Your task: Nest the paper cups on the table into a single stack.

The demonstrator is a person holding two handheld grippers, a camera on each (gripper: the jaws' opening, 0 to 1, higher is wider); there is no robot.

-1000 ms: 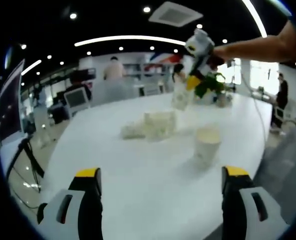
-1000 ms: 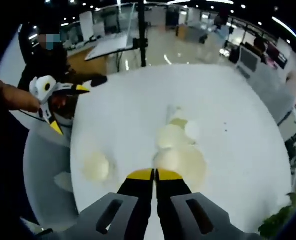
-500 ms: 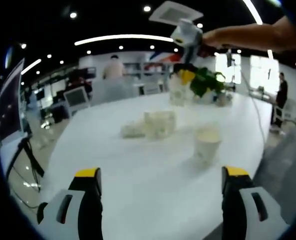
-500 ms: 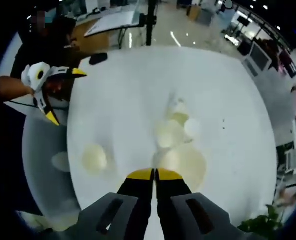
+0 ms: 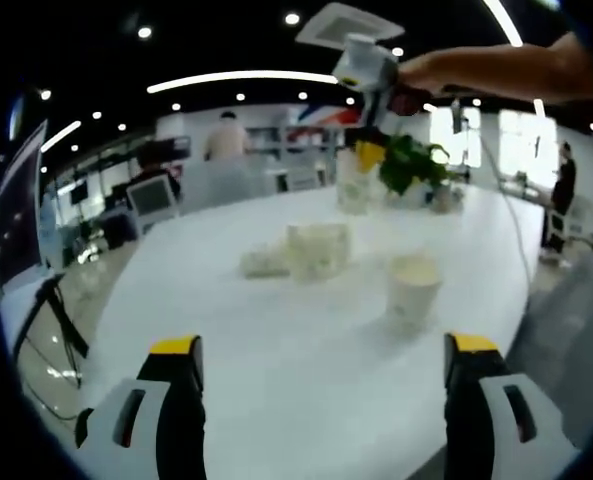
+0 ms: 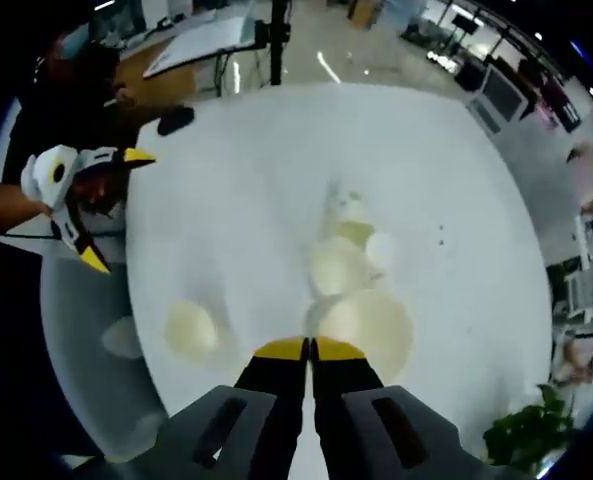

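Your right gripper (image 5: 371, 150), jaws pinching a paper cup (image 6: 366, 325) by its rim, hangs high above the table (image 6: 456, 180); bring it plumb over the lone upright cup (image 5: 414, 287) before lowering, left gripper (image 5: 324, 400) spread wide, holding nothing.

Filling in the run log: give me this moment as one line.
right hand-held gripper: shut on paper cup, raised over table | left hand-held gripper: open, empty | lone cup: upright
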